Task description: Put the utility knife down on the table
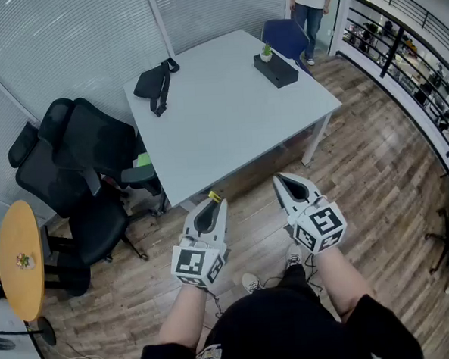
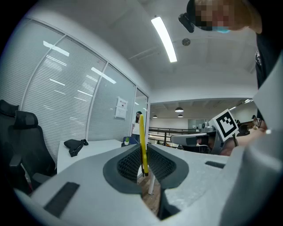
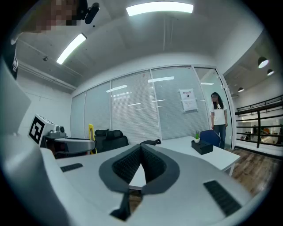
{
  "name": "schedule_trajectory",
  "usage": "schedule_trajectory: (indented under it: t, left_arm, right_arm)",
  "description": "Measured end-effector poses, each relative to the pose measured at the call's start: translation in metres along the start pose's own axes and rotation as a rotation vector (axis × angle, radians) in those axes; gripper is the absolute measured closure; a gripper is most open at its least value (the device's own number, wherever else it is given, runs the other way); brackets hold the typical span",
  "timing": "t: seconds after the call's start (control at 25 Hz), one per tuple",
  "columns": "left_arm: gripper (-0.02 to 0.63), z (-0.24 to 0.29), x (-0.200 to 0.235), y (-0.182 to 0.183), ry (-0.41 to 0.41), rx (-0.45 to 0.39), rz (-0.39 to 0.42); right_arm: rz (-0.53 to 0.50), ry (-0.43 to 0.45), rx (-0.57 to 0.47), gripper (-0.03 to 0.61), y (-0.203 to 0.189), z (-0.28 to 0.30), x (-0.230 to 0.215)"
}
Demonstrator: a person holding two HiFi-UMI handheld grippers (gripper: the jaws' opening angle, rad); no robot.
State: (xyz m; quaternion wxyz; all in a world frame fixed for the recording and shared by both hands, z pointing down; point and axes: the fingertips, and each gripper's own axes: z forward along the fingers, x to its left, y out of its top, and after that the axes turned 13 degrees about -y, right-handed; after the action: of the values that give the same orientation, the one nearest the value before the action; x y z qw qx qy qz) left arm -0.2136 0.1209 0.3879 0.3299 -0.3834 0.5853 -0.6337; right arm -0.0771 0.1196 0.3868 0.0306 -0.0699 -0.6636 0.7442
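Closest in the head view are the person's two forearms, each ending in a grey tool with a marker cube. The left hand-held gripper [image 1: 214, 207] shows a sliver of the yellow utility knife [image 1: 214, 196] at its tips. It hangs over the wooden plank floor [image 1: 376, 181], just short of the near edge of the pale grey rectangular desk [image 1: 228, 114]. The right hand-held gripper [image 1: 282, 183] is beside it, also short of that edge. A black bag [image 1: 156, 82] lies near the desk's far left corner and a black box [image 1: 276, 70] near the far right corner. Black office chairs [image 1: 86, 153] stand off the desk's left edge.

In the left gripper view, the ribbed jaws are clenched on the knife [image 2: 142, 145]. It stands upright and edge-on between them, rising well above the tips, with the desk top beyond and to the left.

In the right gripper view, the jaws are pressed together with nothing between them. The desk's near edge shows through the notch behind them.

By my reading, nothing of the task is done yet. The knife has not been set down and is not yet above the desk. What remains is to bring it over the bare near part of the top, lower it until it rests flat, and let the jaws part.
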Motion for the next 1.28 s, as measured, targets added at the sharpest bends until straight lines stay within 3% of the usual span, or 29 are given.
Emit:
schedule_trajectory:
  t: [0.76, 1.28]
  left_arm:
    - [0.572, 0.023, -0.006, 0.000, 0.003, 0.006, -0.010]
    - [0.572, 0.087, -0.010, 0.002, 0.065, 0.025, -0.007]
  right_arm:
    - [0.007, 0.017, 0.005, 0.574, 0.001, 0.003, -0.020]
    - [0.033, 0.077, 0.005, 0.574, 0.008, 0.029, -0.083]
